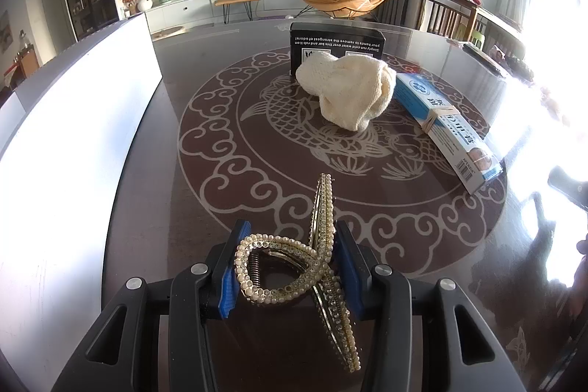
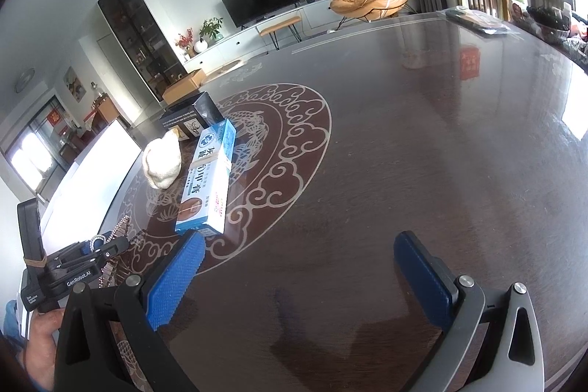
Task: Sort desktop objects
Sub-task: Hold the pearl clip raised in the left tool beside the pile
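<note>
Right tool (image 2: 297, 267) agape (nothing between), blue box (image 2: 207, 179), cloth (image 2: 161, 160)

On the dark table (image 1: 228, 142) there is one shiny hair clip (image 1: 294, 263), one soft cream cloth (image 1: 349, 90), one black box (image 1: 336, 41), one long blue and white box (image 1: 446, 125), and two grippers.
</note>
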Available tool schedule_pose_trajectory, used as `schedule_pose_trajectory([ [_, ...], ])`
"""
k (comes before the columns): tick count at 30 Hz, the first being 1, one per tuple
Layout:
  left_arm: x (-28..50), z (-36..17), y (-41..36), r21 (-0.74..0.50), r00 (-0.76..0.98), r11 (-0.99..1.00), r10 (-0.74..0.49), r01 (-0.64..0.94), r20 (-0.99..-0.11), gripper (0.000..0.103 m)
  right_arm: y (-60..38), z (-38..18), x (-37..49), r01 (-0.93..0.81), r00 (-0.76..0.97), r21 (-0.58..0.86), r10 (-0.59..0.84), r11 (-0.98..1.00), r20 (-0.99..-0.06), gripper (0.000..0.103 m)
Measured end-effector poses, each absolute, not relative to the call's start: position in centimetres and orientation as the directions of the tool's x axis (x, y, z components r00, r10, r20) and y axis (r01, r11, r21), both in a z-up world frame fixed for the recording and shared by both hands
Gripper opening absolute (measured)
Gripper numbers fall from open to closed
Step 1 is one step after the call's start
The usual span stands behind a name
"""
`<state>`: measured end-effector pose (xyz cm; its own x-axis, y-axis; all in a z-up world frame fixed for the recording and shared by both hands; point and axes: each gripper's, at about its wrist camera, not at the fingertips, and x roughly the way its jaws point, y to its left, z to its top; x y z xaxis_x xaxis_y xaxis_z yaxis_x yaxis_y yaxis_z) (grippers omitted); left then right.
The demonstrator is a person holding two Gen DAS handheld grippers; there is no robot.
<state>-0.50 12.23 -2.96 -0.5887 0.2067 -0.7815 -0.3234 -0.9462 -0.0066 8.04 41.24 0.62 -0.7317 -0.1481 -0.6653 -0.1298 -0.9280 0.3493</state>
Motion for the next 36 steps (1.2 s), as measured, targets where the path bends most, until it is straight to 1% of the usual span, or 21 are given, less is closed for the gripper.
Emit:
schedule_pose_trajectory([
  [5,0.0,-2.9,12.2,-0.004,-0.589,-0.946,0.205,-0.325,-0.782,0.046,41.3,0.6,8.0,-0.131,-0.731,0.352,-0.150,-0.927,-0.665,0.103],
  [6,0.0,-2.9,12.1,-0.003,-0.588,-0.946,0.205,-0.325,-0.782,0.051,41.3,0.6,8.0,-0.131,-0.732,0.353,-0.150,-0.926,-0.665,0.103],
  [7,0.1,-2.9,12.1,-0.008,-0.583,-0.943,0.212,-0.332,-0.784,0.059,41.4,0.6,8.1,-0.132,-0.733,0.354,-0.150,-0.926,-0.664,0.103],
  [8,0.1,-3.0,12.1,-0.013,-0.574,-0.941,0.216,-0.337,-0.790,0.082,41.3,0.6,8.1,-0.133,-0.733,0.356,-0.150,-0.925,-0.664,0.103],
  [9,0.0,-3.1,12.0,-0.019,-0.558,-0.943,0.212,-0.331,-0.802,0.096,41.3,0.5,8.1,-0.133,-0.733,0.358,-0.151,-0.924,-0.663,0.103],
  [13,0.2,-3.1,10.8,-0.082,-0.546,-0.943,0.257,-0.324,-0.797,0.097,41.3,0.5,8.0,-0.129,-0.733,0.361,-0.157,-0.924,-0.662,0.103],
  [14,0.1,-3.0,10.8,-0.089,-0.544,-0.941,0.264,-0.326,-0.797,0.100,41.3,0.5,8.1,-0.129,-0.733,0.362,-0.157,-0.923,-0.662,0.103],
  [15,0.0,-3.1,11.0,-0.083,-0.540,-0.940,0.261,-0.331,-0.800,0.102,41.3,0.5,8.1,-0.129,-0.733,0.363,-0.158,-0.923,-0.661,0.103],
  [17,-0.2,-3.4,11.9,-0.032,-0.533,-0.938,0.224,-0.344,-0.816,0.103,41.3,0.5,8.0,-0.128,-0.734,0.366,-0.160,-0.922,-0.660,0.103],
  [18,-0.2,-3.5,12.5,0.004,-0.530,-0.935,0.198,-0.355,-0.825,0.103,41.3,0.5,8.0,-0.127,-0.734,0.367,-0.161,-0.922,-0.660,0.103],
  [20,0.1,-3.5,13.1,0.007,-0.526,-0.922,0.214,-0.386,-0.823,0.103,41.2,0.5,8.0,-0.127,-0.732,0.366,-0.162,-0.922,-0.661,0.103],
  [21,0.1,-3.4,13.1,0.005,-0.526,-0.921,0.218,-0.389,-0.822,0.099,41.2,0.5,8.0,-0.127,-0.732,0.366,-0.162,-0.922,-0.662,0.103],
  [22,0.2,-3.3,13.1,0.004,-0.536,-0.922,0.221,-0.387,-0.814,0.092,41.2,0.5,8.0,-0.128,-0.732,0.366,-0.161,-0.922,-0.662,0.103],
  [23,0.3,-3.0,12.9,0.004,-0.552,-0.923,0.226,-0.384,-0.803,0.071,41.2,0.5,8.0,-0.127,-0.733,0.367,-0.162,-0.922,-0.661,0.103],
  [24,0.5,-2.9,12.7,0.005,-0.567,-0.926,0.226,-0.376,-0.793,0.058,41.2,0.5,8.0,-0.126,-0.733,0.368,-0.163,-0.921,-0.660,0.103],
  [25,0.6,-2.8,12.5,0.000,-0.575,-0.930,0.227,-0.368,-0.786,0.051,41.2,0.5,8.0,-0.125,-0.734,0.369,-0.165,-0.921,-0.659,0.103],
  [26,0.7,-2.7,12.2,-0.011,-0.579,-0.933,0.233,-0.360,-0.781,0.049,41.2,0.5,8.1,-0.123,-0.735,0.372,-0.167,-0.920,-0.657,0.103],
  [28,0.8,-2.6,11.6,-0.047,-0.577,-0.937,0.252,-0.346,-0.777,0.048,41.3,0.5,8.1,-0.114,-0.738,0.380,-0.178,-0.918,-0.651,0.103],
  [30,0.9,-2.7,11.2,-0.069,-0.574,-0.938,0.264,-0.339,-0.775,0.048,41.3,0.4,8.0,-0.078,-0.736,0.412,-0.227,-0.908,-0.638,0.103],
  [33,0.9,-2.7,11.4,-0.060,-0.575,-0.938,0.258,-0.340,-0.777,0.047,41.5,0.3,7.2,-0.036,-0.702,0.439,-0.290,-0.898,-0.650,0.103],
  [36,0.9,-2.7,12.2,-0.019,-0.581,-0.940,0.226,-0.340,-0.782,0.047,41.7,0.9,5.8,-0.077,-0.684,0.430,-0.266,-0.899,-0.679,0.103],
])
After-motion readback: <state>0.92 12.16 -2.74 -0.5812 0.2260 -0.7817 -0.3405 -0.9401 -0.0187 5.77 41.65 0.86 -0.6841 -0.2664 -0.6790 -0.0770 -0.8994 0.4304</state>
